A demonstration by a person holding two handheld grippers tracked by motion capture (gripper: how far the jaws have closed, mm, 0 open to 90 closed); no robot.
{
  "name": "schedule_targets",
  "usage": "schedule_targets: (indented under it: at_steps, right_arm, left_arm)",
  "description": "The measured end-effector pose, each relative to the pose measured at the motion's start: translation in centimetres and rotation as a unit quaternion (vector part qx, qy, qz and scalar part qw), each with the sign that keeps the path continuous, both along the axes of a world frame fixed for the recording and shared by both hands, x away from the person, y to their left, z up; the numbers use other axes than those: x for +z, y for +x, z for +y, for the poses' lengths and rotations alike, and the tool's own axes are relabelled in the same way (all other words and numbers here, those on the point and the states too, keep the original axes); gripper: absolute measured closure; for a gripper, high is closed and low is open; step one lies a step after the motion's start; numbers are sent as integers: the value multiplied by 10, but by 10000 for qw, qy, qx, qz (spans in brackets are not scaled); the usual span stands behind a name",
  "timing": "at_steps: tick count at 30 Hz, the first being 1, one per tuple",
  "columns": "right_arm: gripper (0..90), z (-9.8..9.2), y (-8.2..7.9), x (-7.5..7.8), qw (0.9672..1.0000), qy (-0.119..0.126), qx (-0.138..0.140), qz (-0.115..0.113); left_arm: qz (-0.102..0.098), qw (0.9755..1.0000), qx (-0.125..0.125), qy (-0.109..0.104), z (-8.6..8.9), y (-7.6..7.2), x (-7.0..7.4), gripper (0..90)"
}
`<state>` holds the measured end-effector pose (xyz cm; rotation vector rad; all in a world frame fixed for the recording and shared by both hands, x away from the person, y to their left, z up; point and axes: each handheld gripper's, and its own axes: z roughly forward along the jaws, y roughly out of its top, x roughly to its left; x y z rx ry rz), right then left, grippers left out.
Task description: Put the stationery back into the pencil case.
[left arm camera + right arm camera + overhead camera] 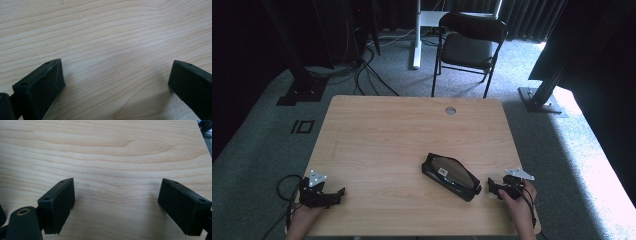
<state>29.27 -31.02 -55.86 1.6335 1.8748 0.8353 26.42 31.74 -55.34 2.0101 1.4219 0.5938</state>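
Both grippers wide, holding nothing, at the near edge of the worktop.
Right gripper (493, 189) just beside black zipped pouch (451, 176); left gripper (337, 194) well apart on bare pale wooden worktop (382, 135).

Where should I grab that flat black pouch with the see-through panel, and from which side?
Take the flat black pouch with the clear panel at its near right end, by the narrow corner close to the right hand-held gripper. It lies flat and slanted on the wooden table, so probably come in low from the right and pinch the thin edge.
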Motion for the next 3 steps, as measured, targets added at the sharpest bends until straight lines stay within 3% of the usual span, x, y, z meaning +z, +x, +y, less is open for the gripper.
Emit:
schedule_targets:
  at_steps: [3]
  right_arm:
    - [135, 0, 0, 0, 10000, -1, -2, -1]
  left_arm:
    - [0, 10000, 1, 0, 0, 0, 0, 6]
